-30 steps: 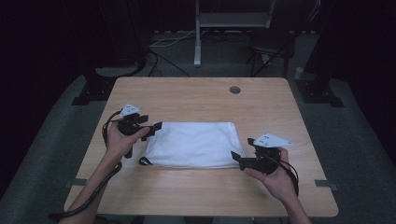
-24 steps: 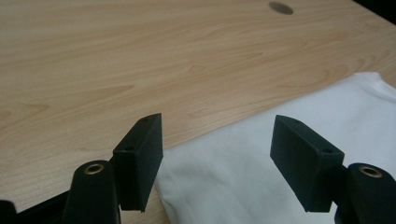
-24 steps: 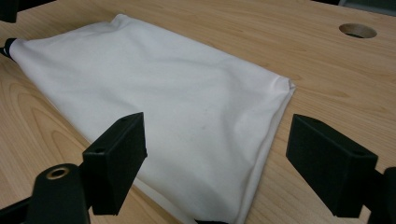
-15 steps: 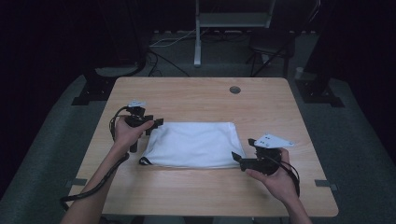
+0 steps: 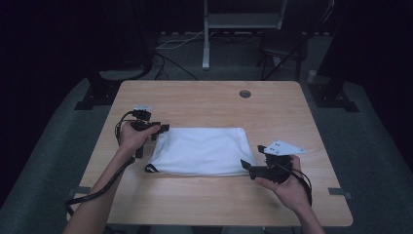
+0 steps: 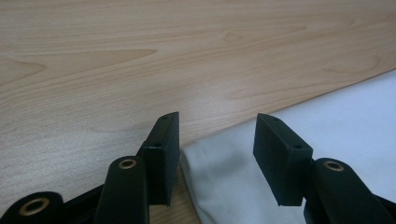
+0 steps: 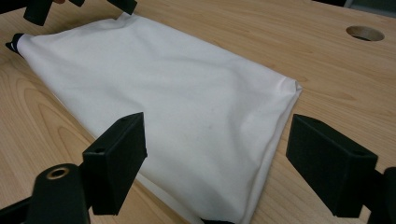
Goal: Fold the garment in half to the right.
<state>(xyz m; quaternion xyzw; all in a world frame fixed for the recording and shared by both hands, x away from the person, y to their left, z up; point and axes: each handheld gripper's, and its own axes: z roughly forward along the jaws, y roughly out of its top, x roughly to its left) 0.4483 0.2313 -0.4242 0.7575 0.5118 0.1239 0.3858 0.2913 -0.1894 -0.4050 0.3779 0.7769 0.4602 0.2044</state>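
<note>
A white folded cloth (image 5: 202, 151) lies flat in the middle of the wooden table (image 5: 209, 105). My left gripper (image 5: 163, 130) is at its far left corner. In the left gripper view the jaws (image 6: 217, 140) straddle that corner of the cloth (image 6: 327, 130); they have just been closing, and the pads stand clear of the fabric. My right gripper (image 5: 248, 168) is at the cloth's near right corner. Its jaws (image 7: 224, 163) stand wide open around the folded edge of the cloth (image 7: 177, 93) without touching it.
A round cable hole (image 5: 245, 93) is near the table's far edge. The cloth has a small black tab (image 5: 151, 168) at its near left corner. A metal stand (image 5: 207, 36) and cables are on the dark floor beyond the table.
My left hand has shifted slightly away from me and to the right, down onto the cloth's far left corner, and its jaws have narrowed. The right hand and the cloth have stayed put.
</note>
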